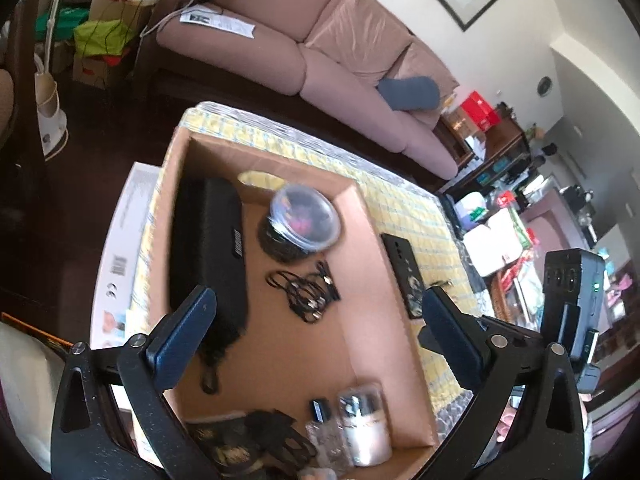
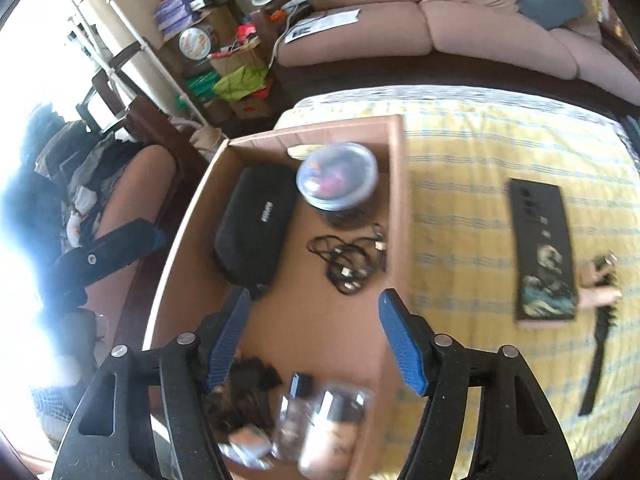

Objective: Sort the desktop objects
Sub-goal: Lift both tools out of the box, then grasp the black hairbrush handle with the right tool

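Note:
An open cardboard box (image 1: 280, 164) (image 2: 400, 200) stands on a yellow checked cloth (image 1: 400, 200) (image 2: 480, 140). Inside lie a black zip case (image 1: 208, 248) (image 2: 256, 228), a clear round lidded container (image 1: 304, 216) (image 2: 338, 176), a tangle of black cables (image 1: 308, 292) (image 2: 348, 260) and small bottles (image 1: 364, 424) (image 2: 332, 420) at the near end. A black phone box (image 1: 404, 276) (image 2: 544, 252) lies on the cloth to the right of the carton. My left gripper (image 1: 316, 312) hovers open over the carton, holding nothing. My right gripper (image 2: 316, 300) is open above the carton's near part, with nothing between its fingers.
A pink sofa (image 1: 320, 60) (image 2: 440, 20) runs behind the table. A white printed box (image 1: 120, 248) lies against the carton's left side. A black strap-like item (image 2: 596, 360) lies on the cloth past the phone box. Cluttered shelves stand at the right (image 1: 500, 168).

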Available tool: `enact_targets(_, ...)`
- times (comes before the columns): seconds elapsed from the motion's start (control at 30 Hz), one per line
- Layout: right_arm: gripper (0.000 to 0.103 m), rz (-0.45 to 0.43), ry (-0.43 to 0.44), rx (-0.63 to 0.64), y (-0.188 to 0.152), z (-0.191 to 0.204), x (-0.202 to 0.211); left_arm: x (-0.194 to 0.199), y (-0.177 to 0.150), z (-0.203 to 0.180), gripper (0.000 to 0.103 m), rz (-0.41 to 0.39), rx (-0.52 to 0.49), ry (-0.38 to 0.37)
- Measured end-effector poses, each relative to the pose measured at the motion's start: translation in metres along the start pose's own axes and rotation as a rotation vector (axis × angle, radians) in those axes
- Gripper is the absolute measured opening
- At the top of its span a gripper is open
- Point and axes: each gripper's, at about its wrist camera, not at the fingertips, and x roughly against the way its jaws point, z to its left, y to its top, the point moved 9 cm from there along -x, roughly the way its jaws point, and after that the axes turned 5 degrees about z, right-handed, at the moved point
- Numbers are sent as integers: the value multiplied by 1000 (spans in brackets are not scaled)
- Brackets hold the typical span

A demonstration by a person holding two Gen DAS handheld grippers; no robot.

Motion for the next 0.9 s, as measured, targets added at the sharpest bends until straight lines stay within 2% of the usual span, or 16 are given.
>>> enact_targets(0.07,89,-11,14,-2,-10,-5,9,-3,-13,-9,103,25,-13,24)
enact_targets(0.2,95,-25,19,5,-32,-21,28,-9,-37,-35,103,74,-60,65)
enact_targets(0.27,99,-53,14,1,-42,-34,42,-12,-49,-57,103,94,-91,57)
enact_targets(0.4,102,-115,-21,-32,-62,-81,73,-28,-67,-108,103,125,-175,59)
enact_targets(0.53,102,-144,-142,-66,-86,-147,96,-58,-85,-162,103,163,-257,61)
enact_targets(0.67,102,-160,-240,-118,-113,-204,105,-96,-96,-203,103,194,-285,66)
enact_targets(0.8,102,-176,-244,-182,-139,-254,106,-138,-91,-230,103,226,-281,81)
enact_targets(0.9,102,-189,-250,-203,-150,-276,106,-169,-90,-245,103,246,-294,93)
